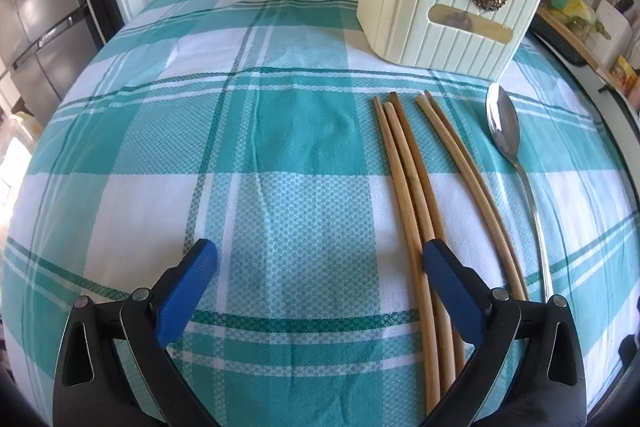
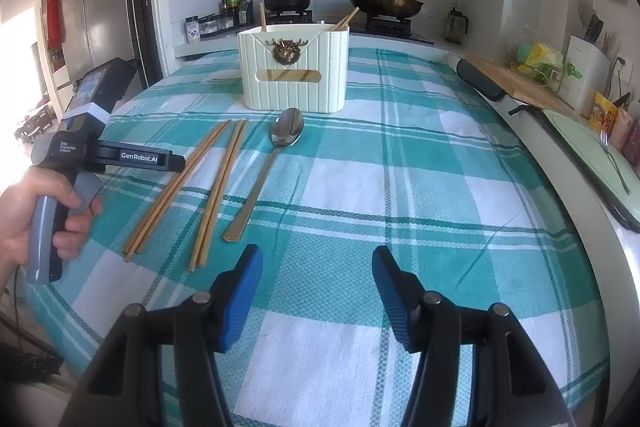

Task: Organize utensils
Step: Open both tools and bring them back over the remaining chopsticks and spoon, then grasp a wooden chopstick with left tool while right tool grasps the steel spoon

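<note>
Five chopsticks [image 1: 404, 183] lie just right of the wide-open left hand-held gripper [image 1: 320, 259], passing under its right finger.

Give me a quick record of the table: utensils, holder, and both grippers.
chopsticks: five loose on the cloth, left of the spoon
spoon: lying flat, bowl toward the holder
holder: upright, chopsticks already inside
left gripper: open, empty, one finger over the chopsticks
right gripper: open, empty, above bare cloth

Matt wooden chopsticks [image 1: 404, 183] and a glossy metal spoon [image 1: 505, 131] lie on woven checked cloth [image 1: 248, 163] before a ribbed plastic holder [image 1: 444, 15].
</note>
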`<state>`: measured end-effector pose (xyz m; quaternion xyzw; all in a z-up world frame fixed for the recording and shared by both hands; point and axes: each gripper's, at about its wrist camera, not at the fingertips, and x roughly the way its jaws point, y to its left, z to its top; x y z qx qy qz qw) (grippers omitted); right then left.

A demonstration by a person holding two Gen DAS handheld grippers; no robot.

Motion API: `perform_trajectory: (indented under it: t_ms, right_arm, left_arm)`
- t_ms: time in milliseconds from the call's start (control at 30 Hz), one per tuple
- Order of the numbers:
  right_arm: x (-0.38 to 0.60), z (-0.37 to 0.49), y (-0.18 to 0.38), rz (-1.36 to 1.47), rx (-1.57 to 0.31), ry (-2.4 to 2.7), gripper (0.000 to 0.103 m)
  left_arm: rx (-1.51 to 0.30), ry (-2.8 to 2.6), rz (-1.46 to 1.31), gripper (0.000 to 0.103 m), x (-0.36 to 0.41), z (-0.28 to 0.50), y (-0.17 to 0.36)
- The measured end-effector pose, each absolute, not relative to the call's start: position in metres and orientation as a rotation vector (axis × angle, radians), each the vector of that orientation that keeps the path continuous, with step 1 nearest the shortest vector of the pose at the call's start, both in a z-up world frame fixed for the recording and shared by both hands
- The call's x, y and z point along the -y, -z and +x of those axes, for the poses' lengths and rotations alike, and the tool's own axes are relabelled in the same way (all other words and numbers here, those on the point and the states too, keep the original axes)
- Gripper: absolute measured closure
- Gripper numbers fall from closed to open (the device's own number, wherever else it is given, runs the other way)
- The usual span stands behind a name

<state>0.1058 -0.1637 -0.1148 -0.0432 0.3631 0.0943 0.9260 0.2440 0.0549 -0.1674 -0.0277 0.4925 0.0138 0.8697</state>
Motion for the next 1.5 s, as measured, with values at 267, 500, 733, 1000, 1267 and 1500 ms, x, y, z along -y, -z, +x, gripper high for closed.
perform_trajectory:
  t_ms: [267,500,733,1000,1267,1500]
  right_arm:
    - [0.159,0.110,0.106,-0.095,-0.736,-0.212,0.045]
    - [0.142,0.159,0.117,-0.088,-0.832,-0.272,0.045]
    - [0.107,0.243,0.137,-0.032,-0.907,-0.288,0.045]
    - [0.067,0.299,0.158,-0.133,-0.925,-0.210,0.043]
    - [0.058,0.327,0.156,-0.131,-0.908,-0.172,0.061]
    - [0.071,0.331,0.151,-0.048,-0.886,-0.245,0.062]
  left_arm:
    - [-1.044,-0.046,-0.007,0.000,-0.050,0.253,0.169]
    - [-1.048,-0.043,-0.005,0.000,-0.064,0.242,0.168]
    - [-1.046,-0.046,-0.006,0.000,-0.068,0.240,0.168]
    - [-1.041,-0.027,-0.009,0.001,-0.068,0.255,0.168]
    - [-1.047,0.057,0.029,0.041,-0.049,0.276,0.161]
    - [-1.030,0.086,0.002,0.096,-0.049,0.276,0.157]
